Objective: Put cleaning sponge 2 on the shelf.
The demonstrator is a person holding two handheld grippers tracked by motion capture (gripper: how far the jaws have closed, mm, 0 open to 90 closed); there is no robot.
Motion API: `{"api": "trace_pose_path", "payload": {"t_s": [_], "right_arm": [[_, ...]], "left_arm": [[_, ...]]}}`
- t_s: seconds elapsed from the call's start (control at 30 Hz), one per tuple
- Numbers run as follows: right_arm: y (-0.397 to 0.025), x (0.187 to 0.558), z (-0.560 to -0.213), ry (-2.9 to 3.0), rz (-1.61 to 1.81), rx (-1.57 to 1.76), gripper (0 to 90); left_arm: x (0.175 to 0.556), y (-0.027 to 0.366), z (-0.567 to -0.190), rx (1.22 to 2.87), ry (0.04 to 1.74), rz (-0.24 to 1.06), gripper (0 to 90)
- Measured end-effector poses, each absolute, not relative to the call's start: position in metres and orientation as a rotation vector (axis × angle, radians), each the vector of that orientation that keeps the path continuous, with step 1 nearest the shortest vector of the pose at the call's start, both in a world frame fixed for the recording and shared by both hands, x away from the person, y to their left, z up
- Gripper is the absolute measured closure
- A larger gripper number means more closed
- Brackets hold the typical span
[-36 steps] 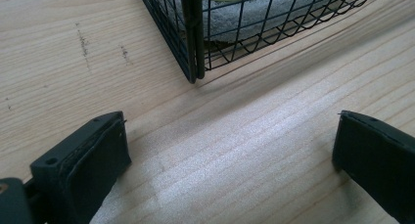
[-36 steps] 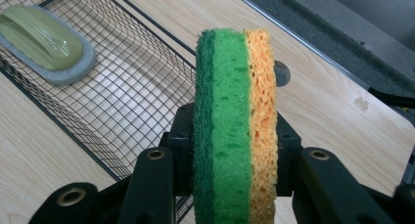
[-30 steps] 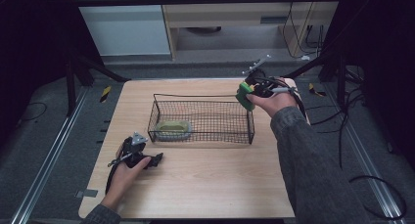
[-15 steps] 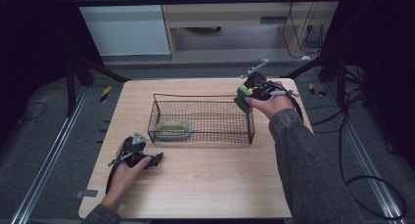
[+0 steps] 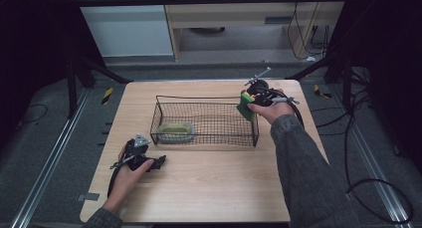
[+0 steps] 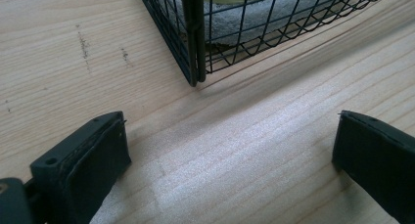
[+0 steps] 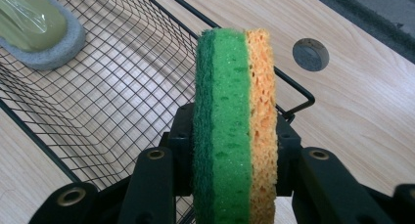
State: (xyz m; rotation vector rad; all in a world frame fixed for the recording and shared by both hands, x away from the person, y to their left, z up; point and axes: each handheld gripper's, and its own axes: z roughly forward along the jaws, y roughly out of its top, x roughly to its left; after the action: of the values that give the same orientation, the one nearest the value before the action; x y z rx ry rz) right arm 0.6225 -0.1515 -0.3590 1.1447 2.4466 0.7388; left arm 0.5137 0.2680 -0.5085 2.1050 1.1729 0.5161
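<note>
Two grippers here. The right gripper [image 5: 247,104] has its jaws clamped on a sponge [image 7: 235,121], green scrub side one way, orange foam the other, held on edge right over the right end of the wire basket [image 5: 209,137]. Down in the basket's left end there's a grey pad with a yellow-green top [image 5: 175,131]. The left gripper [image 5: 158,162] sits on the table [image 5: 209,188] just outside the basket's near left corner, jaws spread wide with nothing between them.
</note>
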Motion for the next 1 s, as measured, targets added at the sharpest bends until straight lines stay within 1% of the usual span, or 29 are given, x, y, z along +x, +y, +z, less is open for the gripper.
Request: {"api": "trace_pose_path", "payload": {"t_s": [0.43,1.0], "right_arm": [[-0.158,0.625,-0.371,2.447,0.745,1.186,63.9],[-0.155,0.63,-0.384,2.455,0.722,1.201,63.8]], "left_arm": [[0.514,0.268,-0.509,2.103,1.175,0.515,0.0],[0.514,0.268,-0.509,2.103,1.176,0.514,0.0]]}}
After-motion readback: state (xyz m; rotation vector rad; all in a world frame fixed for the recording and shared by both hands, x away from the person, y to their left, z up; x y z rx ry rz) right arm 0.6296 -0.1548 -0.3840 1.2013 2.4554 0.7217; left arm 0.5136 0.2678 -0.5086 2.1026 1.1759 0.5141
